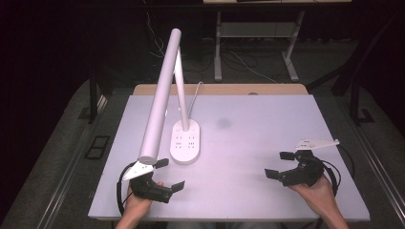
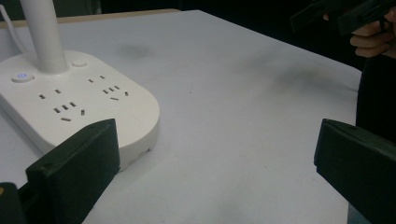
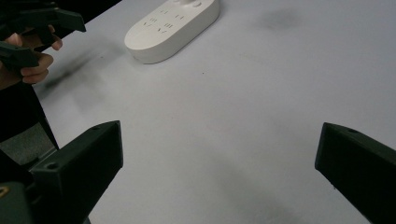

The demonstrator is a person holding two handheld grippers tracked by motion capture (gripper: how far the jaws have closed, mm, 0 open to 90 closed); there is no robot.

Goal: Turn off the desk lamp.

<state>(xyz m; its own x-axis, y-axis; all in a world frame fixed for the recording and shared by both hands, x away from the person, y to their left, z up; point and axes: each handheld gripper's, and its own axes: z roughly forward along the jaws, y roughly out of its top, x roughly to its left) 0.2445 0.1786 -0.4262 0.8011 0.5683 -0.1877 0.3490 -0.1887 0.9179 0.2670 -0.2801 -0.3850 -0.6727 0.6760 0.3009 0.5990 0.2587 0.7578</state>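
**Two open claws waiting near a desk lamp with a socket base**

A white desk lamp [image 1: 165, 90] is standing on the left half of the pale grey table [image 1: 258, 138]. Its oval base [image 1: 186, 141] is carrying several rows of power sockets, and in the left gripper view a small button [image 2: 22, 76] on the base is glowing blue beside the foot of the upright stem [image 2: 44, 35]. The long tubular lamp head [image 1: 160, 98] is slanting down from the top of the stem toward the person, its lower end hanging just above the left claw in the high view. A white cord [image 1: 195, 95] is running from the base toward the far edge of the table.

The left claw [image 1: 165, 174] is sitting at the near left edge of the table, just beside the front of the base, with its jaws spread wide and nothing between them. The right claw [image 1: 279, 164] is resting near the right front of the table, well apart from the lamp, its jaws also gaping wide and gripping nothing. Each claw is being held by a hand coming in from the near edge.
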